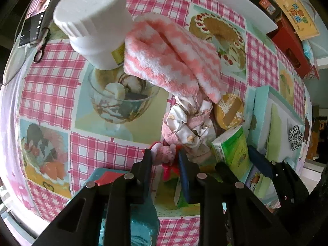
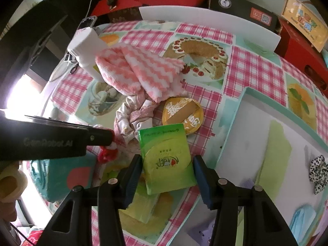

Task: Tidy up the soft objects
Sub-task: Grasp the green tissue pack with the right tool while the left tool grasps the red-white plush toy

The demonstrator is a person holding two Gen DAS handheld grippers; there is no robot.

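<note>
Now poised: right gripper (image 2: 167, 168), jaws wide astride light, squashy tissue pack (image 2: 167, 155) on surface, best pinched mid-sides; left gripper (image 1: 165, 160) part-open around pink pom-pom (image 1: 164, 150).

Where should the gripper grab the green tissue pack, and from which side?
Grip the green tissue pack across its two long edges, near the end closest to the right gripper, coming from that near end. It lies flat and narrow, lengthwise between the open fingers, so they probably fit around it. The yellow round box crowds the far end.
</note>
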